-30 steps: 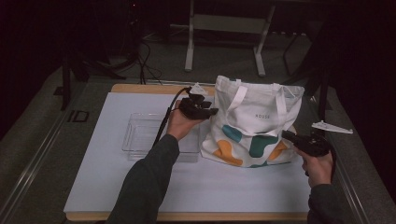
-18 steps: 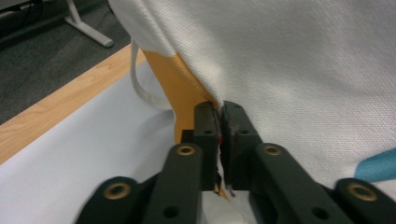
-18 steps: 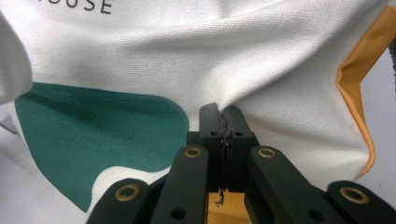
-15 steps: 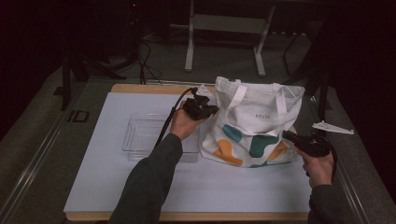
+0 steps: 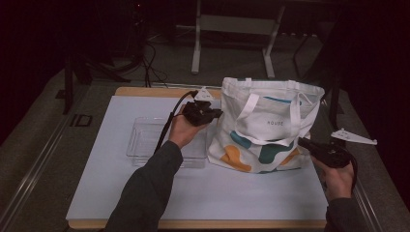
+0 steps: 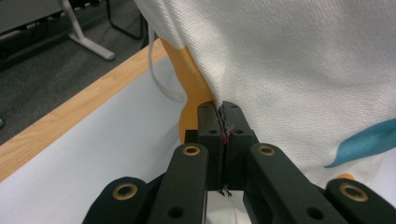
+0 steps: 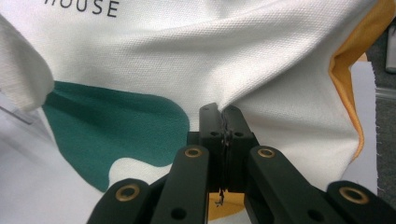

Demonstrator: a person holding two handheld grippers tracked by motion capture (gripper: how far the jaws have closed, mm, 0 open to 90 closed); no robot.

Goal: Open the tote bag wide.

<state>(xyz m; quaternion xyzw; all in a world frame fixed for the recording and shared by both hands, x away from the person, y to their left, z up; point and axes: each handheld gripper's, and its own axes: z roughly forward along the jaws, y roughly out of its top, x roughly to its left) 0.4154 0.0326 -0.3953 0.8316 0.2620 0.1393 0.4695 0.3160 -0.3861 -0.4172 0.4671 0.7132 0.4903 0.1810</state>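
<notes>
Two grippers are now pinching the same tote bag (image 5: 268,128), one at each side. Nearest to the person, the right gripper (image 5: 304,143) is at the low right corner of the bag, close to the front edge of the white table mat (image 5: 217,193). In the right gripper view its jaws are pressed together with a fold of white cloth (image 7: 280,84) between them, just beside the dark green patch (image 7: 116,135). This grip looks the same as in the pictures one second ago.

Farther from the person, the left gripper (image 5: 217,114) is at the upper left edge of the bag. One second ago its jaws were still parted near the cloth; they have just closed, and in the left gripper view they are clenched on the white fabric (image 6: 299,70) next to the orange side panel (image 6: 194,88). The hand has also lifted a little since then.

I judge that the bag is now secured from both sides, so the person can lift it, spread it or move it. It stands upright on the mat, to the right of the clear plastic tray (image 5: 145,137), which is just beside it. Behind the table, on the dark floor, stands a white table frame (image 5: 232,29).
</notes>
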